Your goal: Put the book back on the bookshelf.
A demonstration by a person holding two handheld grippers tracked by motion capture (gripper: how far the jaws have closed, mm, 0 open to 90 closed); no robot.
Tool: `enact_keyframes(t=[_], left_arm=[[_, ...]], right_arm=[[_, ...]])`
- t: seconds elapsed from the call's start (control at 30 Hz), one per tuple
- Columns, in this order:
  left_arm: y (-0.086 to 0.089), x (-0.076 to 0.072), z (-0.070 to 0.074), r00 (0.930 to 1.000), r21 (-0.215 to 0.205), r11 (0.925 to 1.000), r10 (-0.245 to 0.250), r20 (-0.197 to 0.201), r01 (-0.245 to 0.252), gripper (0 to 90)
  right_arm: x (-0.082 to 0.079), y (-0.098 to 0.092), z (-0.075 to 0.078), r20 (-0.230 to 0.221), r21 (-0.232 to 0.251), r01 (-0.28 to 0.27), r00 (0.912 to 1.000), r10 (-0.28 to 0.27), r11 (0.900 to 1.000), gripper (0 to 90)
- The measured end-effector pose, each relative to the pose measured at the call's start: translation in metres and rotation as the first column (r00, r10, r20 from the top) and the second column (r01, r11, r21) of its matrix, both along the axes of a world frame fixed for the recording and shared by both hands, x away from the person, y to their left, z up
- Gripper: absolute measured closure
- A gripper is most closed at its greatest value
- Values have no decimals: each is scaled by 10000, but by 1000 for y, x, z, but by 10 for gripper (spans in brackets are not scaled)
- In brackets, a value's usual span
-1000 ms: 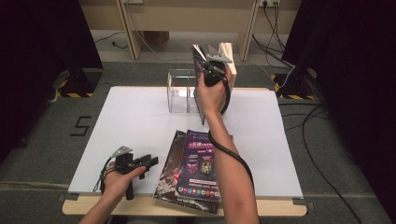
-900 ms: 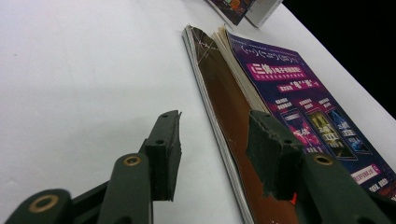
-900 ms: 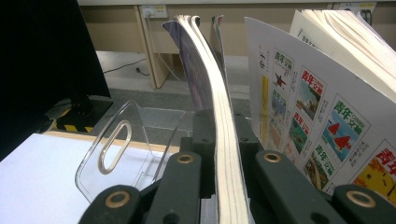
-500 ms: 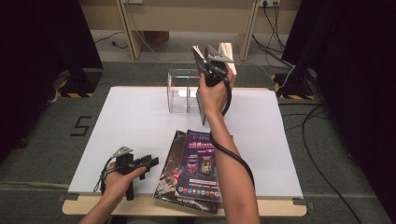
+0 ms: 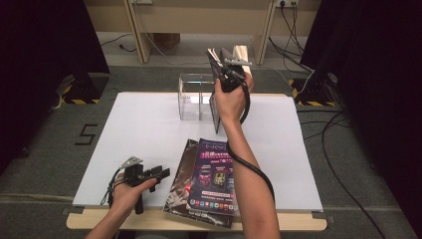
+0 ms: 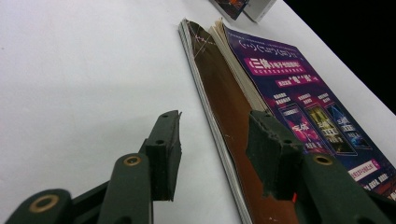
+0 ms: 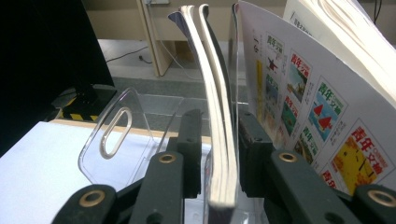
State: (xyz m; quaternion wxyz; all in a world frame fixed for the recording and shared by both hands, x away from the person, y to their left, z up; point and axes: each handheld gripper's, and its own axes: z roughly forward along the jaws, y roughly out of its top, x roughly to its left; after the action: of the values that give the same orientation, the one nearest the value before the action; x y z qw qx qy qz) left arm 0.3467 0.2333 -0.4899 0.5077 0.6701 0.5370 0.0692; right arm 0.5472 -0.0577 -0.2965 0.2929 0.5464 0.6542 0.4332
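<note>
- Two jaws of the right gripper have just been opening around the upright magazine. It stands between them with a sliver of daylight on the left pad's side, so the clamp looks to be off.
- The magazine's lower edge drops below the jaws into the clear holder. Its top curls away above the jaw tips, and it appears to stand on its own.
- Just beyond the right-hand jaw, past a clear divider, a second magazine with a white illustrated cover leans in the next slot.
- From the high view the right gripper is raised over the clear holder at the far edge of the table.
- Judged from this, the drop-off is all but complete: the magazine seems lodged, and what remains is to draw the jaws up and clear without dragging the curled pages along.
- The left gripper waits with jaws apart and nothing between them. It is low over the table, and the spine of the flat stack of magazines runs just ahead of its right-hand jaw.
- That stack, a purple cover uppermost, looks like the next to go into the holder.
</note>
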Motion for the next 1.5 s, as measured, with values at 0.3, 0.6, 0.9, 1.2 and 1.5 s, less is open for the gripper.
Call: enact_keyframes(t=[0.3, 0.6, 0.9, 1.2, 1.5], left_arm=[[0, 1, 0, 10000, 5, 10000, -3, 16, 3, 540], [0, 0, 0, 10000, 15, 10000, -25, 24, 25, 541], [1, 1, 0, 10000, 37, 10000, -11, 27, 11, 542], [2, 1, 0, 10000, 46, 10000, -39, 32, 38, 546], [4, 1, 1, 10000, 27, 10000, 6, 91, -6, 549]], right_arm=[[7, 1, 1, -567, -73, 4, 9984, -8, 10000, 784], [7, 1, 4, -723, -333, 237, 9970, -260, 9992, 839], [6, 2, 1, -275, -312, 192, 9994, -201, 9993, 844], [10, 8, -1, 480, 14, 364, 9982, -364, 9993, 845], [17, 13, -11, 702, -106, 562, 9960, -553, 9984, 845]])
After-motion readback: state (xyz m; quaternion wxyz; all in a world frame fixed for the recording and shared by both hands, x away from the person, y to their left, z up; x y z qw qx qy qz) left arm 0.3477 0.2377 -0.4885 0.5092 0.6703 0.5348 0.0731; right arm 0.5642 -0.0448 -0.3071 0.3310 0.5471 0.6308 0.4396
